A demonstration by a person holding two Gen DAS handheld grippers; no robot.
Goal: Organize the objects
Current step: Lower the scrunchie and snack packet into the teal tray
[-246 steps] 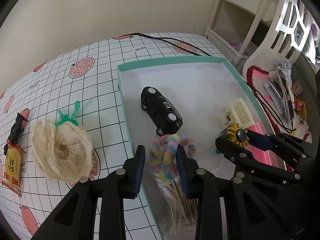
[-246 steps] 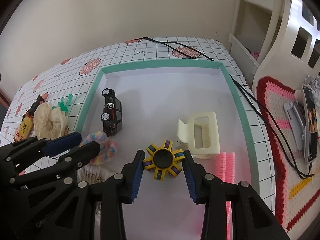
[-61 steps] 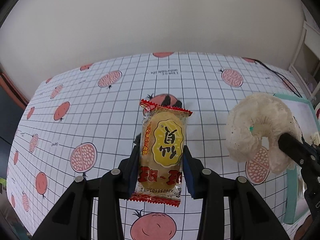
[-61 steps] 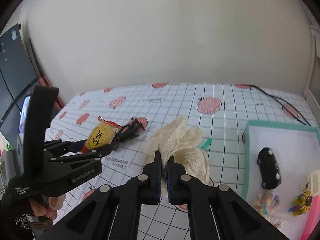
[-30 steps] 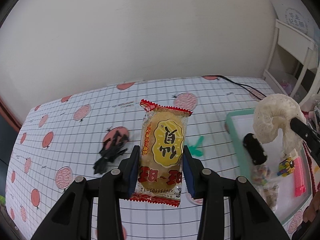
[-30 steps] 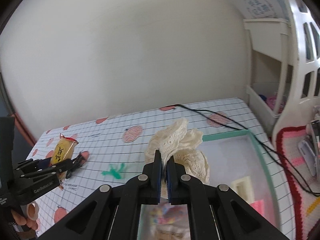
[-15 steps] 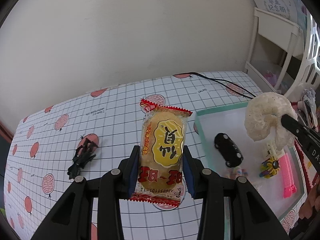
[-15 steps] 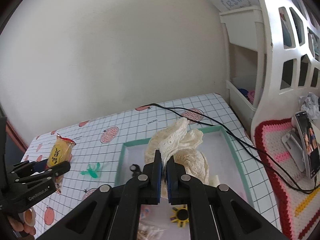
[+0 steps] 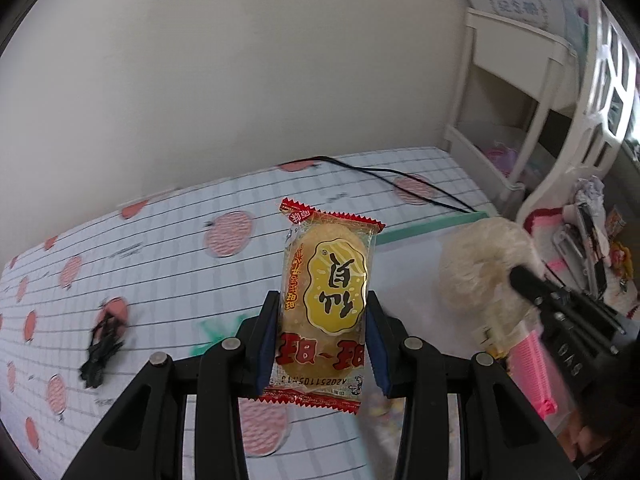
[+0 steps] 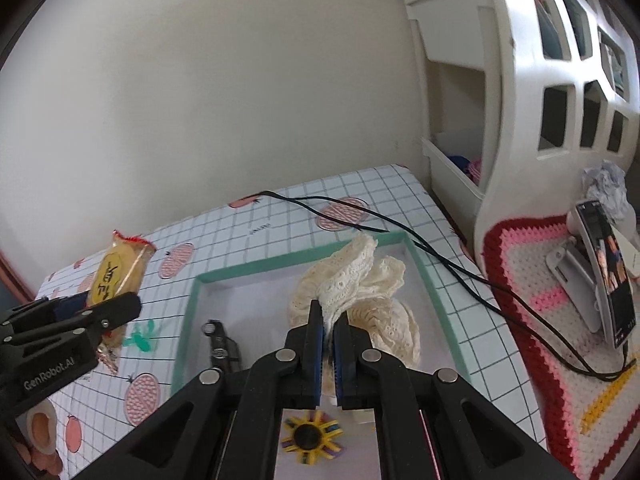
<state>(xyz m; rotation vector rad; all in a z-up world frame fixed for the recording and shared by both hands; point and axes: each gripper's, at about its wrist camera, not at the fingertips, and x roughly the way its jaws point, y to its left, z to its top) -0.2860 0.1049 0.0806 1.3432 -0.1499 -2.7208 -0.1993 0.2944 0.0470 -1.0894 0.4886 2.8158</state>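
My left gripper (image 9: pixel 322 344) is shut on a yellow and red snack packet (image 9: pixel 326 300), held upright in the air above the checked tablecloth. The same snack packet (image 10: pixel 116 270) shows at the left in the right wrist view. My right gripper (image 10: pixel 328 344) is shut on a cream lace scrunchie (image 10: pixel 360 292), which hangs over the white tray with a teal rim (image 10: pixel 256 266). From the left wrist, that scrunchie (image 9: pixel 480 272) appears at the right above the tray's teal rim (image 9: pixel 424 230). Inside the tray lie a black toy car (image 10: pixel 222 346) and a yellow spinner (image 10: pixel 310 436).
A black hair clip (image 9: pixel 102 344) and a green clip (image 10: pixel 140 338) lie on the tablecloth left of the tray. A black cable (image 10: pixel 400 228) crosses the tray's far corner. A white shelf unit (image 10: pixel 520 100) and a phone on a stand (image 10: pixel 608 272) are at the right.
Both grippers have swung right toward the tray. The scrunchie now hangs over the tray's far part, and the snack packet has come closer to the tray's left edge.
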